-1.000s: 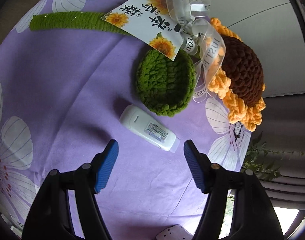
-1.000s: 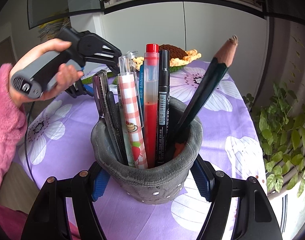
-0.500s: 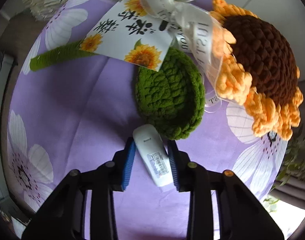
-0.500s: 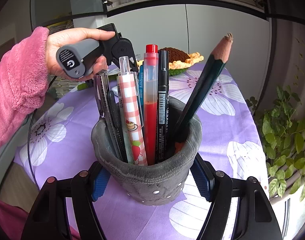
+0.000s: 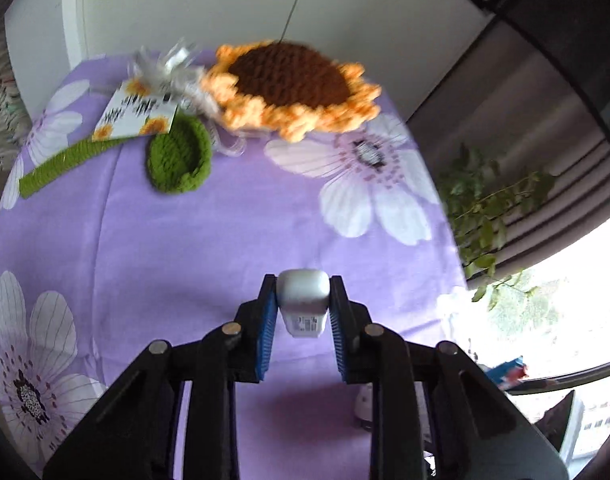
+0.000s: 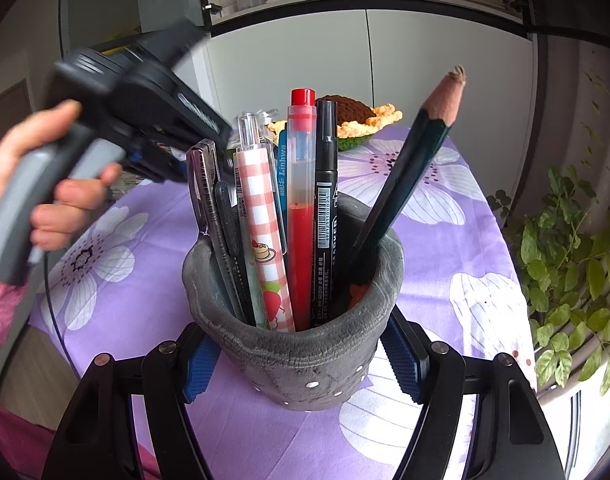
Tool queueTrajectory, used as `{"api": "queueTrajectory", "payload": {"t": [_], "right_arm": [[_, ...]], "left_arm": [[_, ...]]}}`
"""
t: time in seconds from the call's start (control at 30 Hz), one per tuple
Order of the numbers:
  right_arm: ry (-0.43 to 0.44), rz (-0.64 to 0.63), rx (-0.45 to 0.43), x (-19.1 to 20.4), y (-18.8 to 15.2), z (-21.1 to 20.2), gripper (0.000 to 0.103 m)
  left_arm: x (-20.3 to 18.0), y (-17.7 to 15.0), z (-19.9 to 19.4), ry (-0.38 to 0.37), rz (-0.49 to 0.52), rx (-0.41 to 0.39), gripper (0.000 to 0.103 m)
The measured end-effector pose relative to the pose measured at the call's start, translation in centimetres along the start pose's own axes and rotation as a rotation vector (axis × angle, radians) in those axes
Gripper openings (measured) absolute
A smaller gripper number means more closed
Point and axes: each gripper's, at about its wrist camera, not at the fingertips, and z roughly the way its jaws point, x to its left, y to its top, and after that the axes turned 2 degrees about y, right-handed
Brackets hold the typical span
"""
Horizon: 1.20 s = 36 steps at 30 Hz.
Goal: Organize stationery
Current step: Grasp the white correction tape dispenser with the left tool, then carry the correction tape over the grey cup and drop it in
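Now left hand-held gripper (image 5: 303, 312) clamps white correction tape (image 5: 303, 294) above worktop (image 5: 225, 240), right hand-held gripper (image 6: 301, 360) grips grey pen holder (image 6: 297, 356)

The bench (image 5: 233, 248) wears a purple flowered cloth; a crocheted sunflower (image 5: 293, 80) lies at its far edge, a grey pen cup (image 6: 297, 336) near.
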Motion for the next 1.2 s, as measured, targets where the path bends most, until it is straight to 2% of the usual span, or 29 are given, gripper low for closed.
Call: {"api": "queueTrajectory", "payload": {"t": [0.1,0.17,0.33,0.43,0.57,0.63,0.97,1.2], "right_arm": [[0.008,0.014,-0.001,-0.2,0.1,0.0,0.074],[0.018,0.025,0.003,-0.4,0.2,0.0,0.074],[0.042,0.053,0.021,-1.0,0.7,0.4,0.074],[0.032,0.058,0.031,-1.0,1.0,0.6,0.074],[0.008,0.027,0.034,-0.1,1.2,1.1,0.074],[0.0,0.016,0.033,0.3,1.1,1.2,0.074],[-0.022,-0.008,0.025,1.3,0.7,1.1,0.074],[-0.023,-0.002,0.018,1.2,0.6,0.9,0.074]], "left_arm": [[-1.2,-1.3,-4.4,-0.082,0.077,-0.129,0.023],[-2.6,-1.5,-6.0,-0.135,0.119,-0.171,0.023],[-3.4,-1.7,-9.0,-0.181,0.167,-0.262,0.023],[-4.3,-2.0,-10.0,-0.212,0.223,-0.255,0.023],[-5.5,-3.6,-10.0,-0.202,0.326,-0.25,0.023],[-5.6,-4.3,-9.8,-0.206,0.346,-0.227,0.023],[-5.1,-5.8,-7.7,-0.188,0.353,-0.117,0.023],[-4.9,-6.4,-7.1,-0.176,0.352,-0.078,0.023]]}}
